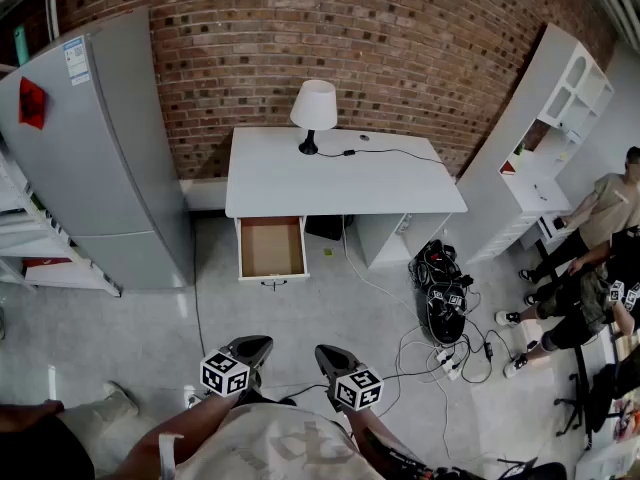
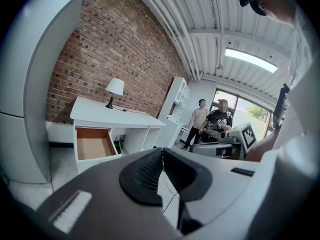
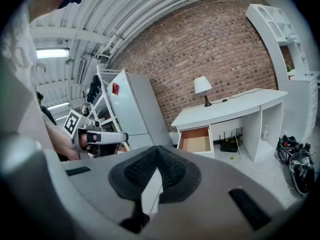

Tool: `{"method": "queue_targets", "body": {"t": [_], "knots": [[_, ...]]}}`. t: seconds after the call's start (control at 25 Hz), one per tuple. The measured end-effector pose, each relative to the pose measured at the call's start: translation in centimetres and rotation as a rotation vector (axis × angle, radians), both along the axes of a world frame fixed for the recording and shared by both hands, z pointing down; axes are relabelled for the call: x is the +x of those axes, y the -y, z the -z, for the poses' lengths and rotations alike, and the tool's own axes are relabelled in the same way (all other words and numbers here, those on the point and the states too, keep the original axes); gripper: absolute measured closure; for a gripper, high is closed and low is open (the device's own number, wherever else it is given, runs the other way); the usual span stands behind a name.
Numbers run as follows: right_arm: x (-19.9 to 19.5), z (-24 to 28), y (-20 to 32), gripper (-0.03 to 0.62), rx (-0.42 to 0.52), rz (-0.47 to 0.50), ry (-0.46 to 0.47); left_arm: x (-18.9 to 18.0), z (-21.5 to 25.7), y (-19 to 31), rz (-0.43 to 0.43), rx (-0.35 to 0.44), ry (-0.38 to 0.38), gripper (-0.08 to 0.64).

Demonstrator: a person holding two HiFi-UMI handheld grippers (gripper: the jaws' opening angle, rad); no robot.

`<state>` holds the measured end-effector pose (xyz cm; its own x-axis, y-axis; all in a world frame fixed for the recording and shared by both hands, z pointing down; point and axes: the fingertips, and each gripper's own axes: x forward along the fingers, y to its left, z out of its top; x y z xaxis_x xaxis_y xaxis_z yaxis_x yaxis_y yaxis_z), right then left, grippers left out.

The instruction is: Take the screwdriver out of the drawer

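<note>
The white desk (image 1: 340, 183) stands against the brick wall, with its left drawer (image 1: 271, 248) pulled open. The brown inside of the drawer (image 2: 92, 145) looks bare, and I see no screwdriver in any view. My left gripper (image 1: 254, 347) and right gripper (image 1: 329, 354) hang side by side low in the head view, well short of the drawer and above the floor. The left gripper (image 2: 163, 152) has its jaws pressed together on nothing. The right gripper (image 3: 158, 149) is likewise shut and empty, with the drawer (image 3: 196, 141) far ahead of it.
A lamp (image 1: 314, 108) and its cord lie on the desk top. A grey fridge (image 1: 95, 158) stands left, a white shelf unit (image 1: 545, 133) right. Cables and a black bag (image 1: 441, 293) clutter the floor at right. People (image 1: 600, 228) sit at the far right.
</note>
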<state>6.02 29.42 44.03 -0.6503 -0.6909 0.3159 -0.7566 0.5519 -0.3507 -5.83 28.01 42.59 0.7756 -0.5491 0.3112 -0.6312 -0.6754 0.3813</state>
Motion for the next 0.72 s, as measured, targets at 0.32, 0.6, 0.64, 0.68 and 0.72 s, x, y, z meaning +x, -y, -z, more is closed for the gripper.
{"method": "queue_targets", "body": {"t": [0.32,0.6,0.64,0.68,0.72], "knots": [[-0.1,0.1,0.4,0.586,-0.001,-0.002,0.000,-0.2,0.4,0.6,0.000,0.004,0.002,0.549],[0.6,-0.2,0.7,0.586,-0.013,-0.026,-0.010,-0.2,0.4,0.7,0.007,0.005,0.010,0.549],[0.8,-0.4,0.8,0.586,-0.017,-0.034,-0.013,-0.3,0.4,0.7,0.009,0.005,0.011,0.549],[1.0,-0.5,0.9,0.586,-0.020,-0.042,-0.014,-0.3,0.4,0.6,0.010,0.005,0.012,0.549],[1.2,-0.6,0.9,0.586,-0.021,-0.048,-0.013,-0.3,0.4,0.6,0.011,0.004,0.014,0.549]]}}
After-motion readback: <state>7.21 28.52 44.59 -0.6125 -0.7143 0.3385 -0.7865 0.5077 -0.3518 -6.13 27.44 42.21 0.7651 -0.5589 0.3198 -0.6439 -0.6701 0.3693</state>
